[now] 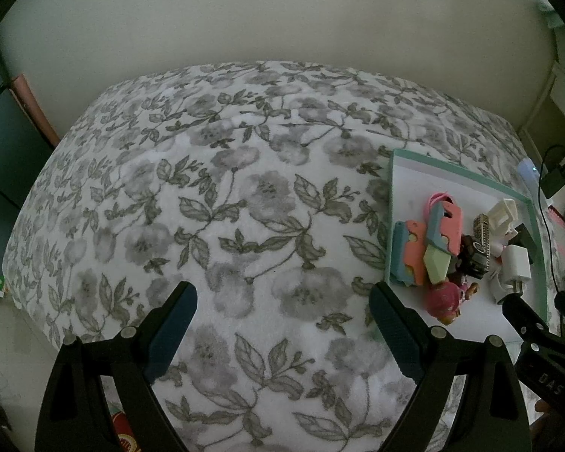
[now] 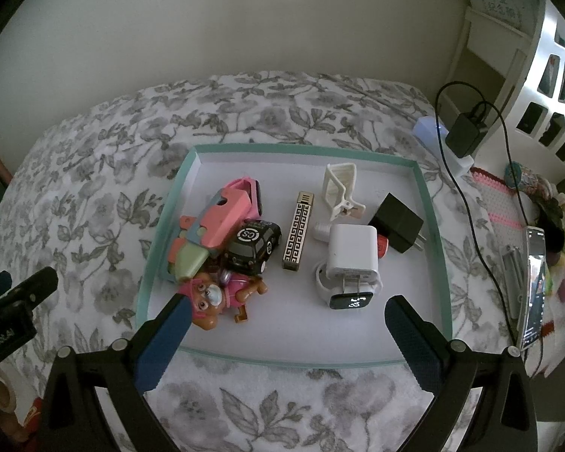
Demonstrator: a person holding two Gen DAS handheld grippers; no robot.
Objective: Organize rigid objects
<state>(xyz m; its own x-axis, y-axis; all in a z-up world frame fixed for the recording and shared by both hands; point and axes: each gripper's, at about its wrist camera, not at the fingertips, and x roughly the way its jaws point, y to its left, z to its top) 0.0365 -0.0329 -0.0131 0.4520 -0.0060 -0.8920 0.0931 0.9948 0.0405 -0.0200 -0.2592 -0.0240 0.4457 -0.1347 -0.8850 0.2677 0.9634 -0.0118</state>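
Observation:
A shallow white tray with a teal rim (image 2: 429,203) lies on a floral cloth (image 1: 245,196). Inside it are a pink and green toy (image 2: 222,222), a black toy car (image 2: 254,246), a brown and pink pup figure (image 2: 214,297), a gold-patterned lighter (image 2: 298,235), a white clip (image 2: 341,184), a white charger (image 2: 352,254), a black charger (image 2: 397,222) and a smartwatch (image 2: 348,299). My right gripper (image 2: 288,310) hovers open above the tray's near side, holding nothing. My left gripper (image 1: 284,297) hangs open over bare cloth, left of the tray (image 1: 391,203).
Right of the tray a black adapter (image 2: 465,133) with its cable, a phone (image 2: 533,286) and small clutter crowd the table edge. A white lattice shelf (image 2: 553,75) stands at the far right. A pale wall runs behind the table.

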